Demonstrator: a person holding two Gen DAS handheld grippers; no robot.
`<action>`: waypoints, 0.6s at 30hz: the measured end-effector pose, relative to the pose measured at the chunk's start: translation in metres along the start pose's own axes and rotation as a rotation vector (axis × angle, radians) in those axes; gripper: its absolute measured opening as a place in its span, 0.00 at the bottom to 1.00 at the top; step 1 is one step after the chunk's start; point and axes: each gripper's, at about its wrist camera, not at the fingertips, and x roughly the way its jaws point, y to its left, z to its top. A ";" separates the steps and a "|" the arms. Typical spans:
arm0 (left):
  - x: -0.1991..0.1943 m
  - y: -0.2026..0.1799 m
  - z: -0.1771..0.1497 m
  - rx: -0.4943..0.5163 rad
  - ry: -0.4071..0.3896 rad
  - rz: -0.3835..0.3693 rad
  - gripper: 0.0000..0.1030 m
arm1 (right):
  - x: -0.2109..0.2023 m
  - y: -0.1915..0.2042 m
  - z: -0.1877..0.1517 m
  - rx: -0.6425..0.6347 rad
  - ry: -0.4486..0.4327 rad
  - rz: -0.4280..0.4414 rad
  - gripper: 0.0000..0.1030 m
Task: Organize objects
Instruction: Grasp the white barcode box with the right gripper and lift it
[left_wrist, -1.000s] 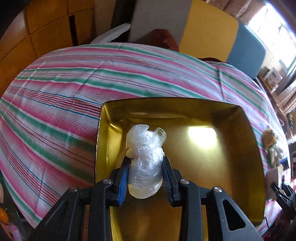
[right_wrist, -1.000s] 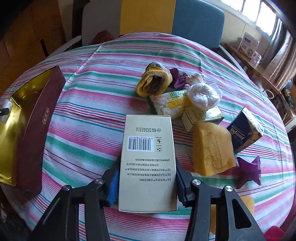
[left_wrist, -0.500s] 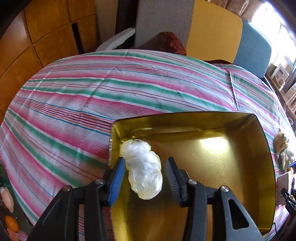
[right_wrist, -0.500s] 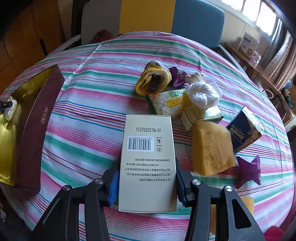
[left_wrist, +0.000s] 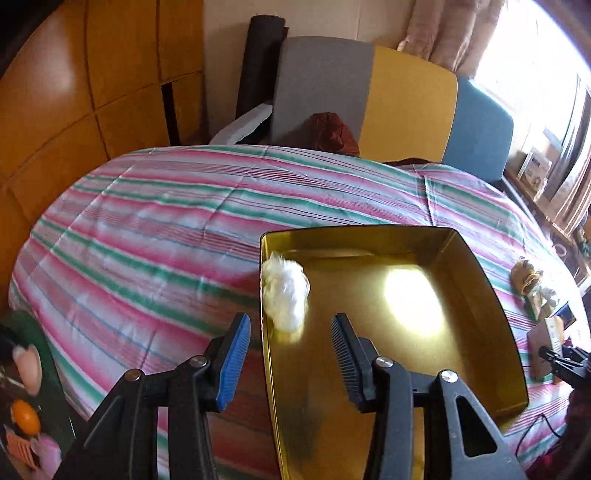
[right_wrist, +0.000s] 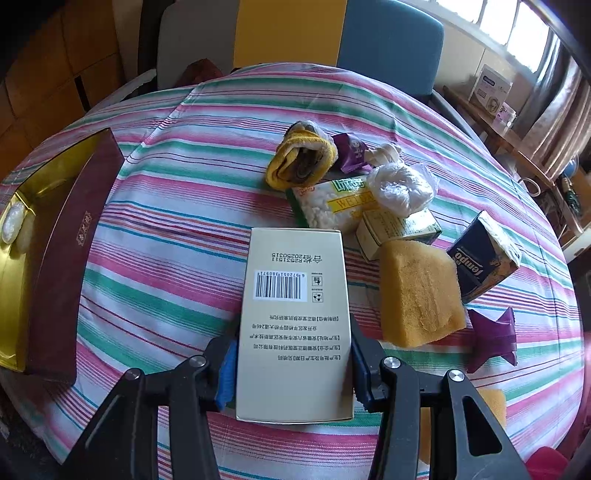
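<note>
Gold tray (left_wrist: 476, 280): near end cut off by the lower frame edge, between and below the left tongs.
Cream carton (right_wrist: 295, 317): side faces hidden behind the right tongs' pads.
Lower sponge (right_wrist: 491, 406): largely hidden behind the right finger.
Small items (left_wrist: 26, 391): left of the left tongs, cropped, too blurred to be identified.
White bundle (left_wrist: 286, 291): motion-blurred.

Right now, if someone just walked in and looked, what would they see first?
Probably the shiny gold-lined rectangular box on the striped tablecloth, with a crumpled clear plastic bundle lying by its left wall, just ahead of the open left gripper. Next, the tall beige cardboard box with a barcode clamped in the right gripper, beside a yellow sponge block.
</note>
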 end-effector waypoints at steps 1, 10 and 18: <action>-0.005 0.002 -0.006 -0.005 -0.003 -0.008 0.45 | 0.000 0.000 0.000 0.001 0.000 -0.002 0.49; -0.020 0.005 -0.050 -0.024 0.001 0.009 0.45 | -0.001 0.002 -0.001 0.001 -0.004 -0.023 0.49; -0.032 -0.003 -0.062 -0.021 -0.010 -0.003 0.45 | -0.003 0.001 0.001 0.029 0.002 -0.042 0.49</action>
